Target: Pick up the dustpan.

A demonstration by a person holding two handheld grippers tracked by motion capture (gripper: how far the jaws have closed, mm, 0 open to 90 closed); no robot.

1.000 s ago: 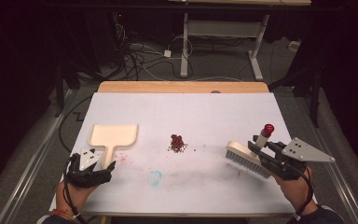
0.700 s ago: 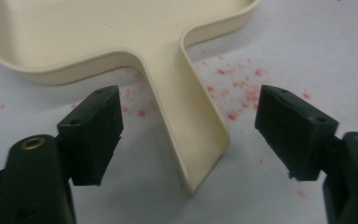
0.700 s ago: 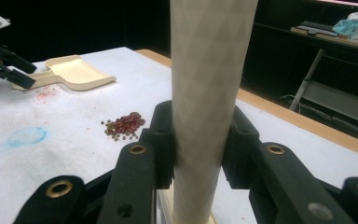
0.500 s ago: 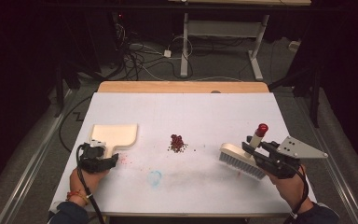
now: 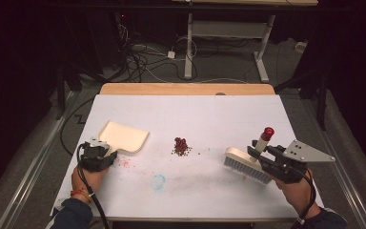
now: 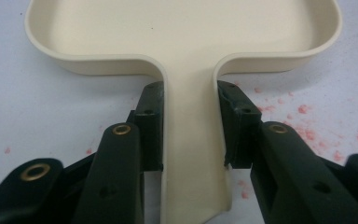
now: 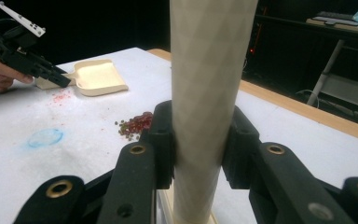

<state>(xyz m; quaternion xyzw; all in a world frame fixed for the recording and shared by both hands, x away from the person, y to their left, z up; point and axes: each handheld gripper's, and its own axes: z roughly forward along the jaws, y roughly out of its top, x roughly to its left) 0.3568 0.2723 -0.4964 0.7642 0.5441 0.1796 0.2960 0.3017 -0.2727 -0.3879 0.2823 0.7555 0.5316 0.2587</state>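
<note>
The dustpan [image 5: 124, 136] lies flat on the bench [image 5: 209, 109], left of the debris pile [image 5: 181, 146]; its handle points toward the person. The left hand-held gripper [image 6: 189, 126] has just closed on that handle, ready to steady the pan. The right hand-held gripper [image 7: 198, 140] clamps the brush [image 5: 245, 162] handle, bristles down for sweeping.

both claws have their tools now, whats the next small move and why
Probably slide the dustpan toward the pile of red bits. The left claw has just closed on its handle, the right claw grips the brush, and the pan sits apart from the pile.
</note>
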